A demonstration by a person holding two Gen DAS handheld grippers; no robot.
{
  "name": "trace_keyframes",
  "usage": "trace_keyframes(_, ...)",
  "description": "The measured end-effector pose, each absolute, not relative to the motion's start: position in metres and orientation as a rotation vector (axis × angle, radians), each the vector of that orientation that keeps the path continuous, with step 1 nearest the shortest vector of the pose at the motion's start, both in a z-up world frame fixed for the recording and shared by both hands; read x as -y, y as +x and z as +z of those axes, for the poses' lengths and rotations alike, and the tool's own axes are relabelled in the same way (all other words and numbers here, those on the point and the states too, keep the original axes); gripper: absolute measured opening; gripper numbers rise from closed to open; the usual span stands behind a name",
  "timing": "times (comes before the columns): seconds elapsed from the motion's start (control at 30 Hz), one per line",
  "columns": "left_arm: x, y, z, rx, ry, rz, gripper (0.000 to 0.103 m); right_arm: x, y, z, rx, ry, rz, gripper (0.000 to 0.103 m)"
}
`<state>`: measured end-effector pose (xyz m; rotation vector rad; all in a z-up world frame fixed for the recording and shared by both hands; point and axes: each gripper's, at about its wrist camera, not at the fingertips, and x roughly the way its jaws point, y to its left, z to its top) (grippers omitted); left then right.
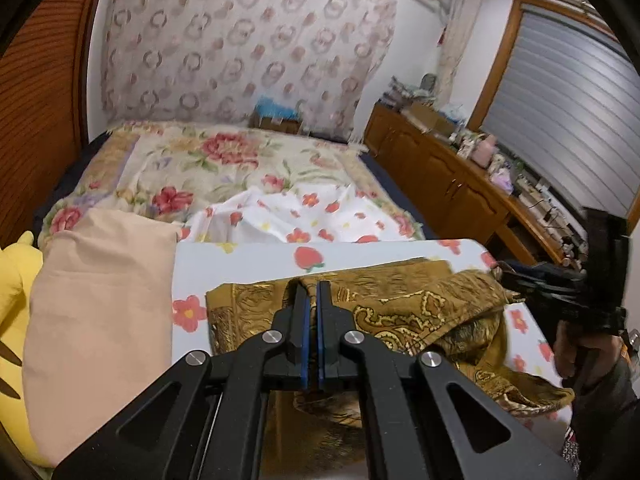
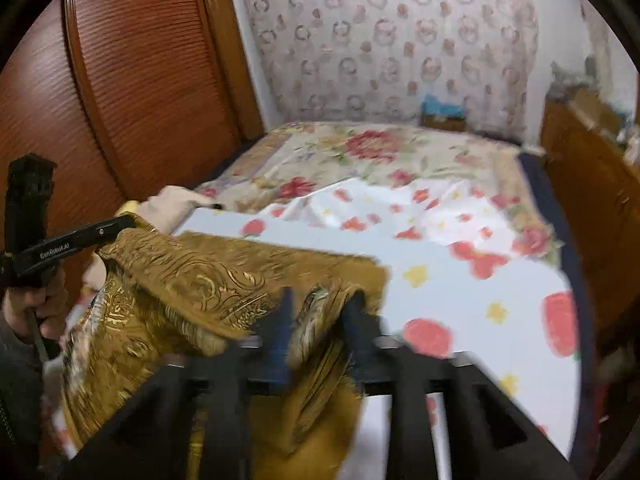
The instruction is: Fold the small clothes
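Note:
A golden-brown patterned cloth (image 1: 400,304) lies half folded and rumpled on the white strawberry-print sheet (image 1: 248,260) on the bed. My left gripper (image 1: 314,286) is shut on the cloth's far edge, a thin fold pinched between its blue pads. In the right wrist view the left gripper (image 2: 132,220) holds that edge raised at the left, a hand around its handle. My right gripper (image 2: 320,296) has its jaws apart, with a bunch of the cloth (image 2: 192,272) lying loosely between them. In the left wrist view the right gripper (image 1: 508,276) is at the cloth's right end.
A peach pillow (image 1: 100,300) and a yellow plush toy (image 1: 12,280) lie left of the cloth. A floral blanket (image 1: 224,156) covers the far bed. A cluttered wooden cabinet (image 1: 440,172) runs along the right, and a red-brown wardrobe (image 2: 140,80) stands on the left.

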<state>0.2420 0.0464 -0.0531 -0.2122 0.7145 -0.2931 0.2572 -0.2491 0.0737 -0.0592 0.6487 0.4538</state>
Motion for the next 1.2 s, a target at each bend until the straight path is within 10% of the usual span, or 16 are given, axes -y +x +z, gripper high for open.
trace_keyframes(0.27,-0.038,0.259,-0.060,-0.762,-0.152,-0.297,0.015,0.242,0.223,0.087,-0.573,-0.090,0.480,0.053)
trace_keyframes(0.33,-0.037,0.251,-0.054,-0.738,-0.119,-0.294,0.053,0.238,0.209,0.087,-0.561,-0.091,0.522,0.053)
trace_keyframes(0.43,-0.042,0.238,-0.041,-0.692,-0.108,-0.299,0.079,0.226,0.194,0.085,-0.558,-0.105,0.570,0.053)
trace_keyframes(1.2,-0.073,0.154,-0.042,-0.660,-0.107,-0.278,0.080,0.176,0.140,0.038,-0.658,-0.273,0.699,0.053)
